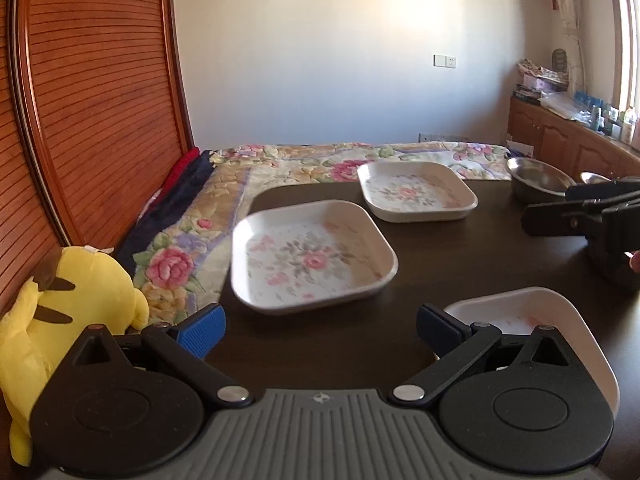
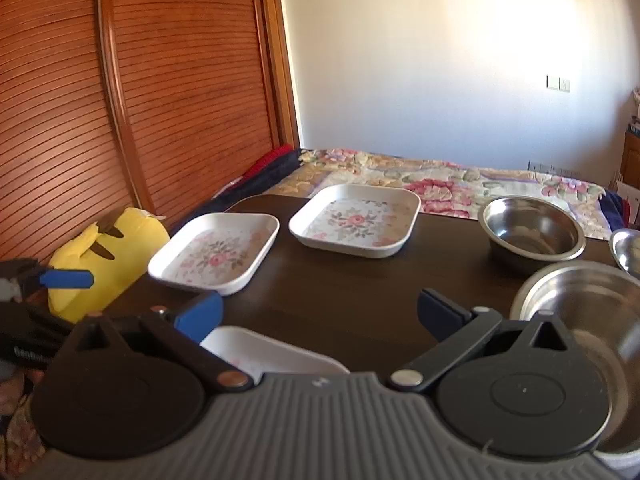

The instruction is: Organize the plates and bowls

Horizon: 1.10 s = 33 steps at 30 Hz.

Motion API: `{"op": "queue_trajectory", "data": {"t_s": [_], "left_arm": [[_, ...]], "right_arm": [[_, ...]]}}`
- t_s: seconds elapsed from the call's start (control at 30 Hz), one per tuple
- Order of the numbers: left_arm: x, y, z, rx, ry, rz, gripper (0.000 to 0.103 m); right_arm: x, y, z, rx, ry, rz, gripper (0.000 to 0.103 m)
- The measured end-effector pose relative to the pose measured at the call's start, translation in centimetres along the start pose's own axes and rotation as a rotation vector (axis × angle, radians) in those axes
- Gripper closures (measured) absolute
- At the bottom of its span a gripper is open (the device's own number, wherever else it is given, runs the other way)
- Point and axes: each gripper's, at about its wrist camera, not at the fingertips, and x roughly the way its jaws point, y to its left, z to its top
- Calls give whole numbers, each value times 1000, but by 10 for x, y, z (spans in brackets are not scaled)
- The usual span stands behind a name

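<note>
Three square white floral plates lie on the dark table (image 1: 440,248): a near-left plate (image 1: 312,256) (image 2: 214,252), a far plate (image 1: 416,190) (image 2: 354,220), and a third plate (image 1: 528,316) (image 2: 272,354) under my grippers' fronts. Steel bowls stand at the right: a far bowl (image 2: 532,230) (image 1: 538,180), a near bowl (image 2: 588,312), and a third bowl's rim (image 2: 628,250). My left gripper (image 1: 320,330) is open and empty above the table's near edge. My right gripper (image 2: 320,318) is open and empty, between the third plate and the near bowl.
A yellow plush toy (image 1: 68,320) (image 2: 108,256) sits at the table's left edge against a slatted wooden door (image 1: 88,100). A floral bedspread (image 1: 320,160) lies behind the table. Wooden cabinets with clutter (image 1: 580,132) stand at the far right.
</note>
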Motion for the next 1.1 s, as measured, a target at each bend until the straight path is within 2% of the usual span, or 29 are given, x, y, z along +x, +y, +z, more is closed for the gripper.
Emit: {"op": "queue_trajectory", "data": {"t_s": [0.37, 0.57, 0.63, 0.67, 0.73, 0.9, 0.97, 1.03, 1.1], "left_arm": [[34, 46, 25, -20, -29, -20, 0], [58, 67, 33, -43, -16, -49, 14], [65, 71, 34, -44, -12, -59, 24], [68, 73, 34, -48, -8, -62, 27], [76, 77, 34, -55, 2, -63, 40], [93, 85, 30, -85, 26, -58, 59], [97, 88, 28, -102, 34, -64, 64], [101, 91, 26, -117, 41, -78, 74], [104, 92, 26, -127, 43, -91, 78]], "right_arm": [[38, 15, 40, -69, 39, 39, 0], [71, 19, 50, -37, 95, 90, 1], [80, 21, 51, -28, 105, 100, 8], [85, 22, 52, -26, 118, 99, 20], [95, 24, 53, -16, 143, 106, 26], [119, 25, 51, 18, 213, 135, 52], [127, 26, 50, 23, 236, 140, 57], [132, 27, 49, 20, 248, 140, 64], [138, 28, 47, 20, 261, 138, 68]]}}
